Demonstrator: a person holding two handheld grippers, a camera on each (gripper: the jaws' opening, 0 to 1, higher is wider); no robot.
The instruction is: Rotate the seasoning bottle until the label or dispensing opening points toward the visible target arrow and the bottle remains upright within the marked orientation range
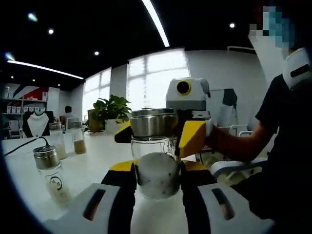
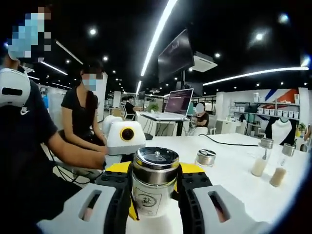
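Note:
The seasoning bottle (image 1: 157, 173) is a clear glass jar with pale seasoning and a steel lid (image 1: 153, 122), and it stands upright. My left gripper (image 1: 157, 170) is shut on its lower body. My right gripper (image 1: 156, 135) comes in from the far side, with its yellow pads (image 1: 192, 137) clamped just under the lid. In the right gripper view the bottle (image 2: 148, 195) shows a round printed label facing the camera, with my right gripper (image 2: 155, 187) shut on it. Behind the bottle, the left gripper's yellow fingers (image 2: 117, 167) close in from both sides.
On the white table (image 1: 92, 161) a small steel-lidded bottle (image 1: 51, 175) stands at the left, with two more bottles (image 1: 66, 140) and a black cable (image 1: 24, 144) behind. A round tin (image 2: 205, 157), two bottles (image 2: 268, 163) and a laptop (image 2: 178, 102) are farther off. A seated person (image 2: 85, 117) is at the left.

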